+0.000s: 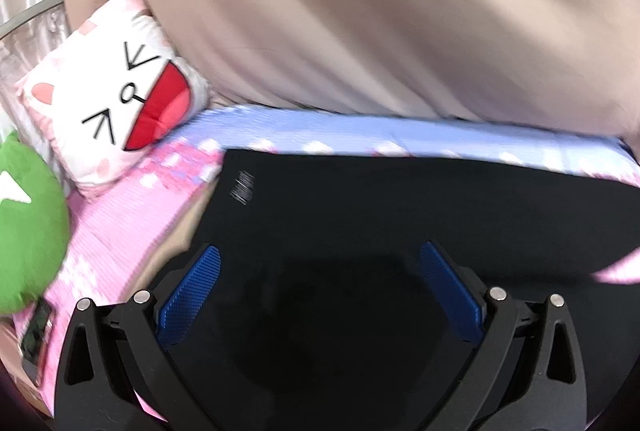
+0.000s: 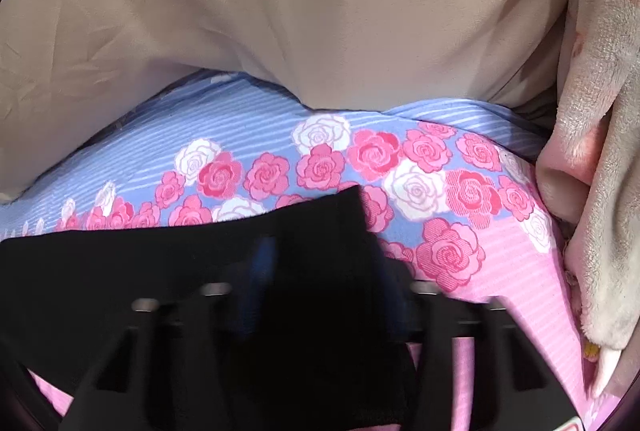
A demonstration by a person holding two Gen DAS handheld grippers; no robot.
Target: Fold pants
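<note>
Our left gripper [image 1: 320, 271] hangs wide open over the black pants [image 1: 380, 199] lying flat on the bed [image 1: 120, 231]. Our right gripper [image 2: 320, 271] blurs: closed or not, we can't tell. Soft, limp cloth; we'd pinch hems.
</note>
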